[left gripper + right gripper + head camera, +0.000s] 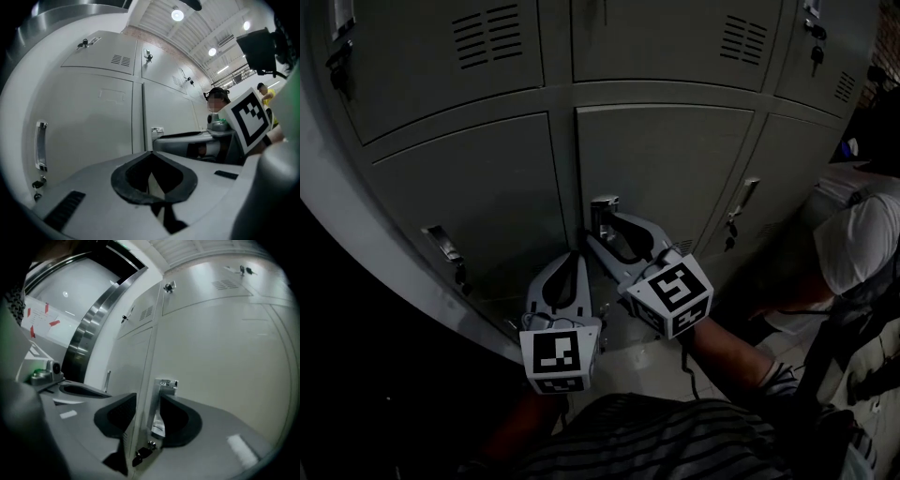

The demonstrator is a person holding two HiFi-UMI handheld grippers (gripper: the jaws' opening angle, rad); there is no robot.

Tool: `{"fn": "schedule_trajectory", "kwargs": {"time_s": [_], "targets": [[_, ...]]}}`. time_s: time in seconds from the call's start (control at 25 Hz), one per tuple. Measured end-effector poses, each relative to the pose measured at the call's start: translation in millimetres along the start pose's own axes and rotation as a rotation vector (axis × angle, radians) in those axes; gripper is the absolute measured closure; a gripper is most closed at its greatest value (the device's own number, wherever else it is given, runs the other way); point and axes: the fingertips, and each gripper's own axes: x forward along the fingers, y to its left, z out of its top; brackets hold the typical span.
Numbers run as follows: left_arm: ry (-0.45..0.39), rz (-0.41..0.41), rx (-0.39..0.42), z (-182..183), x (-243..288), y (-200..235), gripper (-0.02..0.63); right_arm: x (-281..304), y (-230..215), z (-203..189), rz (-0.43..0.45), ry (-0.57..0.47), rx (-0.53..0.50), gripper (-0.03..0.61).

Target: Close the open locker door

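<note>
A wall of lockers [656, 169] fills the upper frame of the head view, shut flat, with no way through. At centre a handle [161, 399] juts out between the parted jaws of the right tongs [605, 228], with a gap on its left side. The left tongs [578, 255], tips together, crowd in just beside at lower left. A person [858, 248] blocks the right edge. Bare floor [647, 361] shows at lower centre.

Round ceiling lamps [177, 15] shine from a ribbed white ceiling [154, 21] above a pale floor [637, 366].
</note>
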Motion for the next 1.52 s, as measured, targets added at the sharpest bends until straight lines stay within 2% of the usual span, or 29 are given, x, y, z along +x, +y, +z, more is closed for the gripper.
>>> {"fn": "schedule_trajectory", "kwargs": {"time_s": [0.28, 0.52, 0.76, 0.96, 1.16, 1.28, 1.4, 1.52], "targets": [[-0.020, 0.016, -0.015, 14, -47, -56, 0.609, -86, 31, 11, 0.024, -0.008, 0.019, 0.420], [-0.044, 0.054, -0.030, 17, -123, -133, 0.609, -203, 79, -3, 0.059, -0.004, 0.053, 0.429], [-0.007, 0.079, -0.050, 9, -220, -219, 0.609, -326, 138, -14, 0.084, 0.014, 0.101, 0.439], [0.048, 0.101, -0.042, 5, -293, -266, 0.609, -397, 182, -7, 0.107, 0.014, 0.151, 0.450], [0.048, 0.101, -0.010, 16, -339, -282, 0.609, -436, 212, 11, 0.069, -0.025, 0.178, 0.493], [0.060, 0.092, -0.021, 21, -360, -286, 0.609, -448, 224, 17, 0.033, -0.033, 0.196, 0.530], [0.045, 0.085, -0.004, 27, -375, -280, 0.609, -453, 230, 21, -0.009, -0.047, 0.224, 0.573], [0.033, 0.075, 0.014, 30, -392, -269, 0.609, -453, 242, 25, -0.041, -0.054, 0.265, 0.575]]}}
